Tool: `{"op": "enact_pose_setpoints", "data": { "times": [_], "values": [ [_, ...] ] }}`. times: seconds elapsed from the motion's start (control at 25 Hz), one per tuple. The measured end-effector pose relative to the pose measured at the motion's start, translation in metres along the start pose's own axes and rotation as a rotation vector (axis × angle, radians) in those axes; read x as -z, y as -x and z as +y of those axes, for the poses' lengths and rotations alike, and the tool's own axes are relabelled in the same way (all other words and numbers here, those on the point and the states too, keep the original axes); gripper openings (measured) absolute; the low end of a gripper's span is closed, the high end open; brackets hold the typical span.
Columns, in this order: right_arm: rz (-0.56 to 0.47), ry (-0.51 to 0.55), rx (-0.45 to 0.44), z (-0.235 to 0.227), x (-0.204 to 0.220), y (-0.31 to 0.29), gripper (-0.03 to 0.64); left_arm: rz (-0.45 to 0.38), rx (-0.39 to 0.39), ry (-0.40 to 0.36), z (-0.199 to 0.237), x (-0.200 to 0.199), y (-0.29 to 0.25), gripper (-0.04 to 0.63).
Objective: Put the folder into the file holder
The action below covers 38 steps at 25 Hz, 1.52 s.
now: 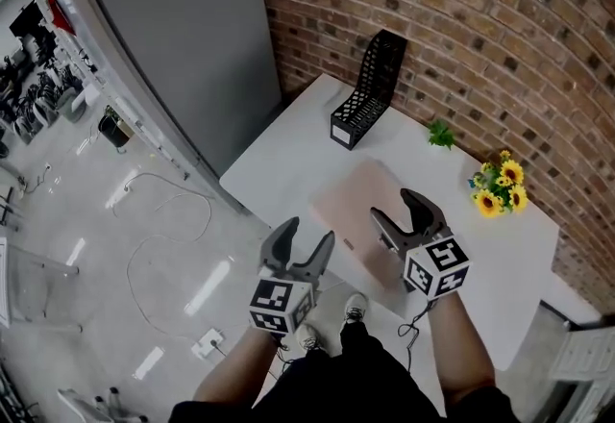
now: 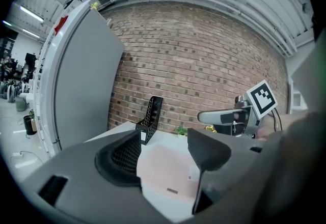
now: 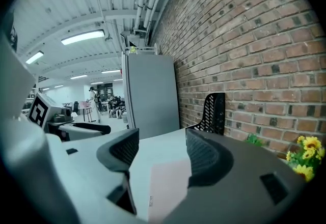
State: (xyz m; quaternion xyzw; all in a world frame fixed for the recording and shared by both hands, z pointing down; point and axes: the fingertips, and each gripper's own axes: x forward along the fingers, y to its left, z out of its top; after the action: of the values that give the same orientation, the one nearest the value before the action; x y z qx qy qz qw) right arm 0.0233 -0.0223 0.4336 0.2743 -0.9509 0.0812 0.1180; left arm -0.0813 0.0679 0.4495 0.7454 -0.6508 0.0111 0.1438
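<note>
A pale pink folder (image 1: 354, 210) lies flat on the white table (image 1: 288, 152), near its front edge. A black mesh file holder (image 1: 370, 89) stands upright at the far end by the brick wall, empty as far as I can see. My left gripper (image 1: 306, 240) hovers open just off the table's near edge, left of the folder (image 2: 165, 169). My right gripper (image 1: 400, 210) is open above the folder's right part (image 3: 168, 182), nothing between its jaws. The file holder (image 2: 150, 116) shows ahead in the left gripper view and in the right gripper view the file holder (image 3: 213, 112).
A small green plant (image 1: 441, 134) and a bunch of yellow flowers (image 1: 500, 186) stand on the table by the brick wall. A tall grey cabinet (image 1: 183, 37) rises left of the table. Cables lie on the floor (image 1: 144, 248) below.
</note>
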Motion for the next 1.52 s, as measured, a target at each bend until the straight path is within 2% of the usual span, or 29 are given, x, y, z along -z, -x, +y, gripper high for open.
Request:
{"op": "enact_pose_setpoints", "data": {
  "times": [0.52, 0.92, 1.24, 1.52],
  "values": [
    [0.063, -0.034, -0.111, -0.066, 0.012, -0.040, 0.307, 0.059, -0.116, 0.052, 0.003, 0.018, -0.057, 0.272],
    [0.125, -0.092, -0.191, -0.102, 0.040, -0.069, 0.313, 0.108, -0.217, 0.154, 0.014, 0.047, -0.081, 0.272],
    [0.202, -0.128, -0.226, -0.111, 0.067, -0.085, 0.321, 0.155, -0.255, 0.258, 0.025, 0.077, -0.089, 0.272],
    [0.275, -0.135, -0.233, -0.115, 0.089, -0.107, 0.330, 0.204, -0.261, 0.319, 0.042, 0.102, -0.103, 0.285]
  ]
}}
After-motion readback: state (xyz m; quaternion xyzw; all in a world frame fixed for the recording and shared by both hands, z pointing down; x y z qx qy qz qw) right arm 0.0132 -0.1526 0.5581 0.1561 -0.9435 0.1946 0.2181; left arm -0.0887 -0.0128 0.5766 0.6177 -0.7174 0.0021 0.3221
